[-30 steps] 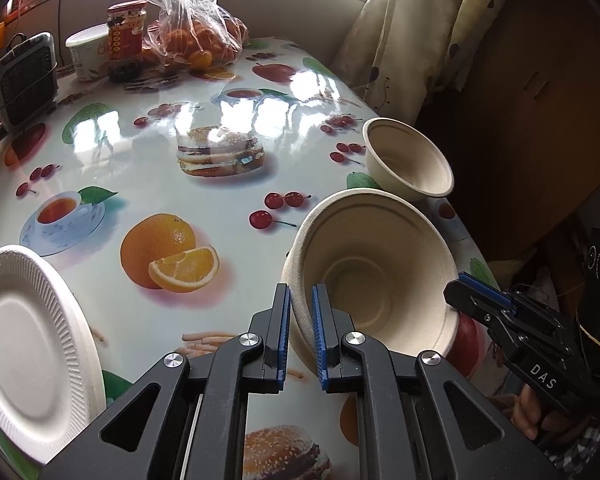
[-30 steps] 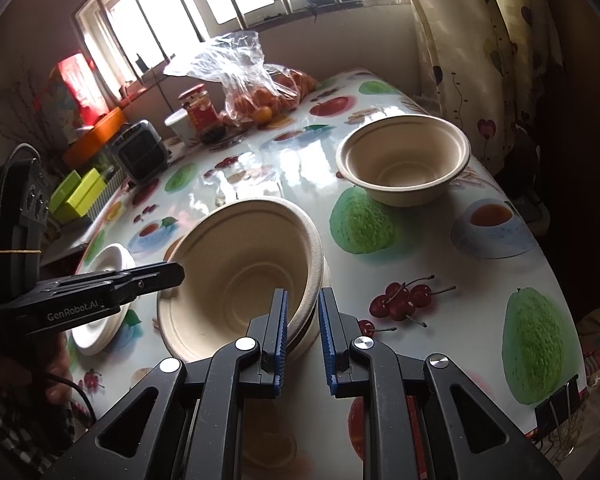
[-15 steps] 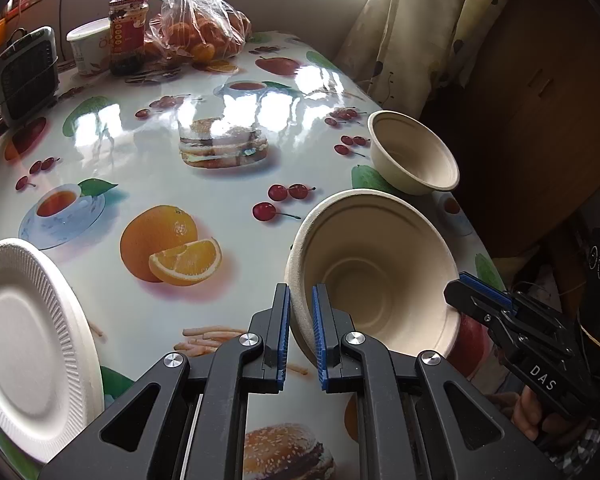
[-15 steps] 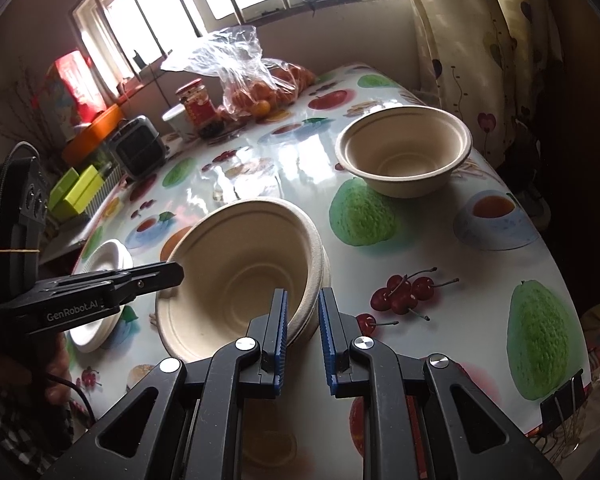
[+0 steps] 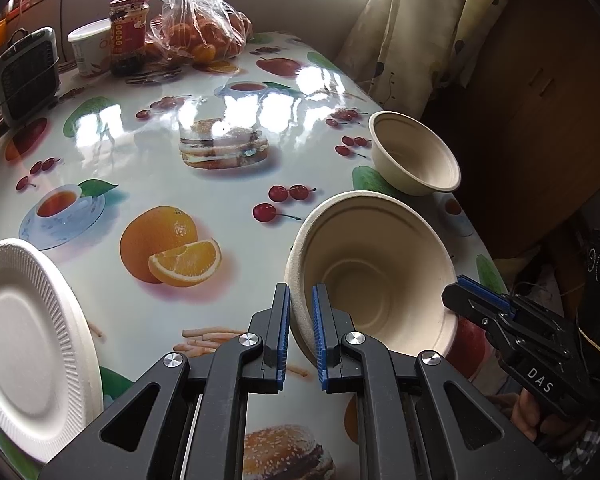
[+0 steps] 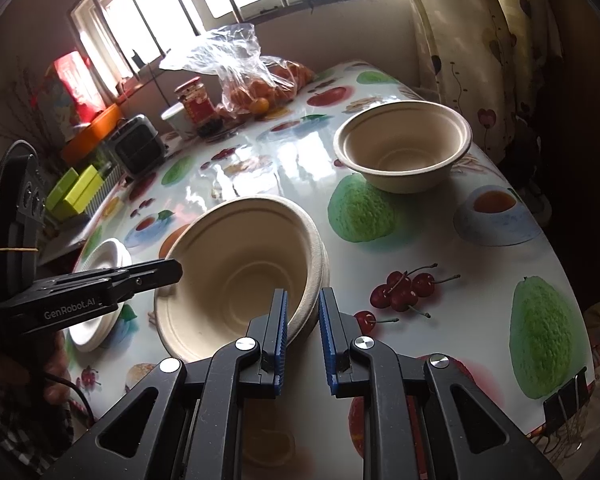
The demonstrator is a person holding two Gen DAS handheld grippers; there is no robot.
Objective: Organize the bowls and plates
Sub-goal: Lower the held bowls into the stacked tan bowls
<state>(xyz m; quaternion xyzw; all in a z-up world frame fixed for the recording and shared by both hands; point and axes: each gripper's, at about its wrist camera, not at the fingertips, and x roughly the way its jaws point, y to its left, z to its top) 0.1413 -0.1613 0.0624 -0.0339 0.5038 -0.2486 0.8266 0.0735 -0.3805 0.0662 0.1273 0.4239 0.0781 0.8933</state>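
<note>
beige pulp bowls (image 5: 374, 276) (image 6: 240, 268), nested as a stack and tipped on edge, sit between our two grippers at the near end of the table (image 5: 220, 184) (image 6: 452, 248). our left gripper (image 5: 300, 332) (image 6: 172, 272) has its blue pads (image 5: 318, 328) pressed on the stack's near-left rim, one finger outside the wall and one inside. our right gripper (image 6: 302, 332) (image 5: 460, 298) straddles the opposite rim, but its pads (image 6: 326, 332) stand a little wider than the rim, and we cannot tell whether they are pressing it. the right wrist view shows at least two rims layered in the stack. its lower edge is near the glossy fruit-print tablecloth; contact is hidden behind the fingers.

to the left of the stack a white ribbed paper plate (image 5: 28, 340) (image 6: 100, 292) lies flat near the table edge. beyond the stack, well apart from it, a single beige bowl (image 5: 414, 156) (image 6: 404, 144) stands upright near the curtain-side edge.

at the far end we see a red-labelled jar (image 5: 128, 32) (image 6: 194, 100), a white tub (image 5: 90, 48) beside it, a clear plastic bag of oranges (image 5: 200, 28) (image 6: 256, 80) and a small dark grilled appliance (image 5: 26, 76) (image 6: 138, 150). a patterned curtain (image 5: 412, 32) (image 6: 472, 40) hangs on the right, with a barred window (image 6: 204, 4) behind the table.
</note>
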